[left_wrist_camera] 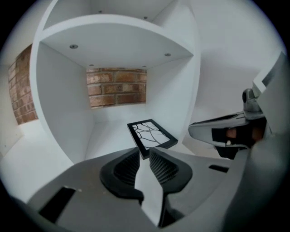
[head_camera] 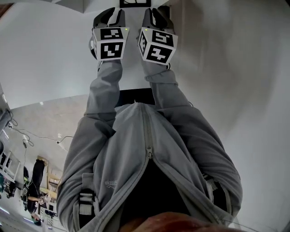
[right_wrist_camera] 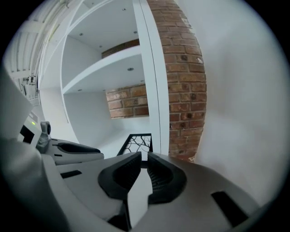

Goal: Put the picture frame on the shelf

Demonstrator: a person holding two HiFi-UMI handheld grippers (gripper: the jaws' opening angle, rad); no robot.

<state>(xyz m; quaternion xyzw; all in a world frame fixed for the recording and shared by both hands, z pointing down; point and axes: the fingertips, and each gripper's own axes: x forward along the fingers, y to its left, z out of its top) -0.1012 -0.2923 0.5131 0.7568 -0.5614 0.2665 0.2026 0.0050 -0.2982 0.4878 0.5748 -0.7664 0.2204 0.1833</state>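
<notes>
The black picture frame (left_wrist_camera: 152, 136) with a branch-pattern print lies flat on the floor of a white shelf (left_wrist_camera: 113, 36) compartment backed by brick. My left gripper (left_wrist_camera: 144, 156) points at the frame's near corner from just in front of it. A narrow gap shows between its jaws, and they do not grip the frame. My right gripper (right_wrist_camera: 144, 158) sits beside it on the right, its jaws a slit apart and empty, with the frame (right_wrist_camera: 137, 144) just beyond the tips. From the head view both grippers (head_camera: 110, 16) (head_camera: 156, 16) reach side by side toward the frame (head_camera: 135, 2).
A white upright (right_wrist_camera: 152, 68) of the shelf and a brick column (right_wrist_camera: 186, 81) stand right of the compartment, with a plain white wall (right_wrist_camera: 244, 113) beyond. More shelf levels rise above. My grey jacket sleeves (head_camera: 104, 90) fill the middle of the head view.
</notes>
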